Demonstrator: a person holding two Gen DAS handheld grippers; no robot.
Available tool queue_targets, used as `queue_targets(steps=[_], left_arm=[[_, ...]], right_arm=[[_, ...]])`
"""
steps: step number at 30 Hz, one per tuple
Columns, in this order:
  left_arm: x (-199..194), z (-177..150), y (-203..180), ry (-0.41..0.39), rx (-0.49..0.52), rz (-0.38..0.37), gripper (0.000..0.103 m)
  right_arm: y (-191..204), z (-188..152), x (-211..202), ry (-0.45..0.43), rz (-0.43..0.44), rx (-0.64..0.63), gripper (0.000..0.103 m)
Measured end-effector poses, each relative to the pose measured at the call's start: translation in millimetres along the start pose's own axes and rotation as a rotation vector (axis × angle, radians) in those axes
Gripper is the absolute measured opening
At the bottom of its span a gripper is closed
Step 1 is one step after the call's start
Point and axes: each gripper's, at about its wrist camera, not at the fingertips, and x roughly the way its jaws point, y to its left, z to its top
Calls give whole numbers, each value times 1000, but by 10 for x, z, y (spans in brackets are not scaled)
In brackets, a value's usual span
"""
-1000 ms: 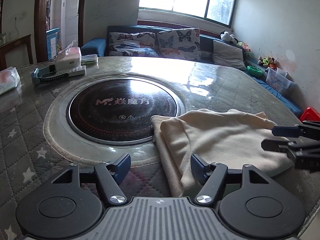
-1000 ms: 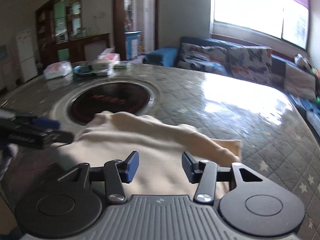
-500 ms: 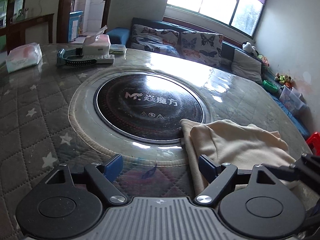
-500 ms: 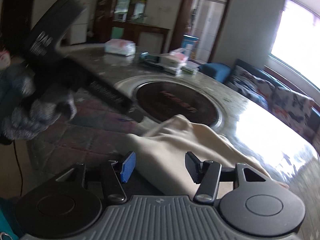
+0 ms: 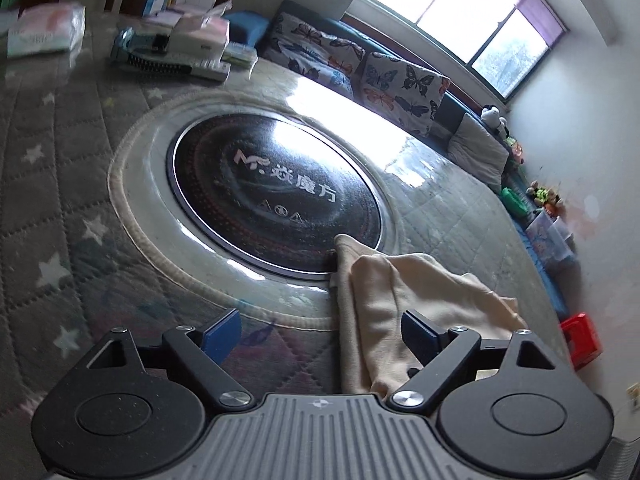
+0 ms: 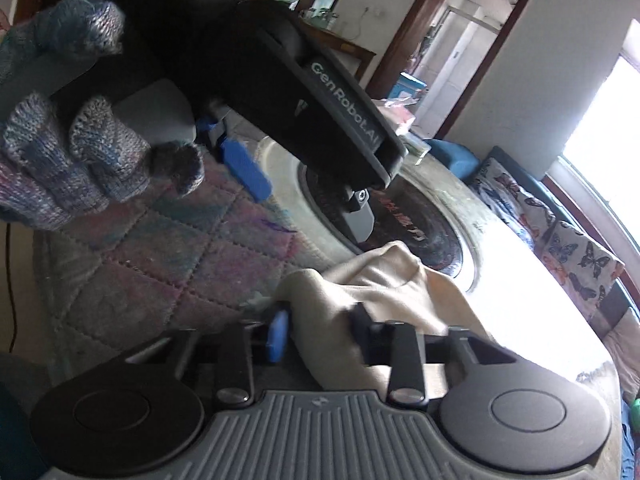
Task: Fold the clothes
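A cream garment (image 5: 404,296) lies bunched on the quilted table, its far corner over the rim of the black round cooktop (image 5: 276,196). My left gripper (image 5: 320,334) is open, low over the table, with the garment's near edge between its fingers and against the right one. In the right wrist view the garment (image 6: 384,300) lies between the fingers of my right gripper (image 6: 320,332), which is open with the cloth passing through the gap. The left gripper (image 6: 308,184), held by a knit-gloved hand (image 6: 72,152), hangs above the cloth's left side.
The table has a star-patterned quilted cover (image 5: 60,184) under glass. Tissue packs and boxes (image 5: 176,44) sit at its far left. A sofa with butterfly cushions (image 5: 360,68) stands behind, and a red stool (image 5: 580,344) on the floor at right.
Both grippers swung left and tilted. The left one pulled back toward the garment's near-left edge. The right one came down around the cloth and its jaws narrowed. The garment looks more bunched.
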Motion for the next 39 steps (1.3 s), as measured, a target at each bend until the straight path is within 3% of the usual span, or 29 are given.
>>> queue_targets(steps=[4,10,15,17,21,23,27,31,39], left_arm=[[75,33,19,34,-83,-52,89],[207,40,-53,63,-169,-96,88],[334,43,-65,86,-276,-159,80],[390,28,-64,104,-305,-187,71],[492,-10,-9,134,-363,-205,37],[515,-11,41,137,-380,-202,25],[523,0,96,132,-377,-199,18],[504,6,83,121,-346,-191,18],[489,9,-10,113,-308,-174,18]], right_arm=[[-164,5,-71,-34,26,92,15],[-464,-5,-265,-89,88,272,14],[-577,-58,-386,-121,115,317,13],[-580,-84,-424,-130,123,320,13],[-555,-140,-488,-135,142,322,13],[-518,-159,-514,-133,149,313,13],[-524,-187,-539,-128,162,314,16],[-662,-284,-635,-140,145,392,23],[-1302,-683,-668,-84,-105,562,29]])
